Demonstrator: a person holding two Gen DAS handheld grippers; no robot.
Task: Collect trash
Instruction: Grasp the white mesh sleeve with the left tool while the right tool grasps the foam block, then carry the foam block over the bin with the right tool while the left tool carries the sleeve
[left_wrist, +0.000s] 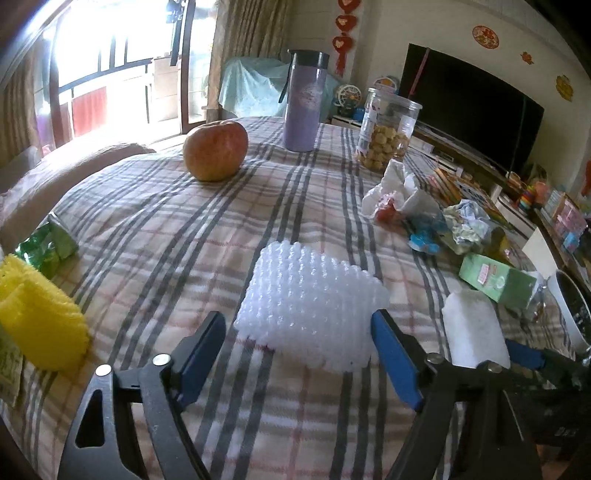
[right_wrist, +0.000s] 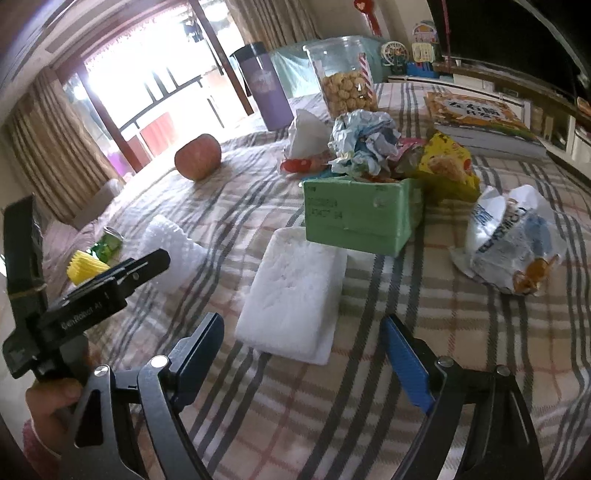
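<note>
Both grippers (left_wrist: 299, 332) (right_wrist: 303, 339) open over foam (left_wrist: 310, 306), pad (right_wrist: 291, 299)

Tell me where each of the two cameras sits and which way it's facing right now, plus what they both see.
Left wrist: on the left gripper, looking down along its open fingers at the bubble wrap sheet on the plaid tablecloth; the right gripper's fingertip shows at right.
Right wrist: on the right gripper, open, facing the white foam pad and green box; the left gripper and the hand holding it show at left.
Shared: apple, purple tumbler, cookie jar, foam pad, green box.
</note>
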